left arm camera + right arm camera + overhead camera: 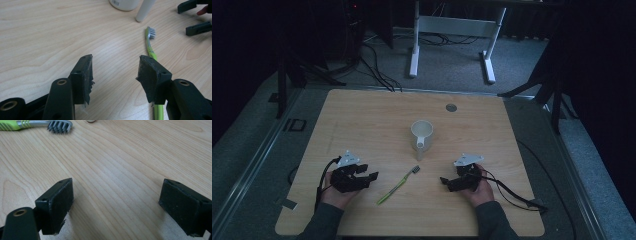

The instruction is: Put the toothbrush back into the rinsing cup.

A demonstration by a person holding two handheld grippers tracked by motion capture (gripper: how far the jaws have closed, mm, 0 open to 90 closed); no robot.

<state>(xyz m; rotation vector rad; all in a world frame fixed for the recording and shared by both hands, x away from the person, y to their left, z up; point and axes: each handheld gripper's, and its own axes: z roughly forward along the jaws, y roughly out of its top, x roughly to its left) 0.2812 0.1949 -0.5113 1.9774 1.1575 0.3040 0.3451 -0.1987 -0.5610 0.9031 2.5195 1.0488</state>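
- Green plastic toothbrush (398, 185) lies flat between my grippers, beside the white ceramic mug (421, 135).
- Left gripper (368, 175): jaws spread, empty, flanking its handle.
- Right gripper (445, 181): wide apart, empty.

text: none legible | mug (123, 4): small print, blurred, unreadable

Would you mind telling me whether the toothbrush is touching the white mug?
Apart. In the high view, bare table shows between the toothbrush bristle head and the white mug, whose handle points toward it.
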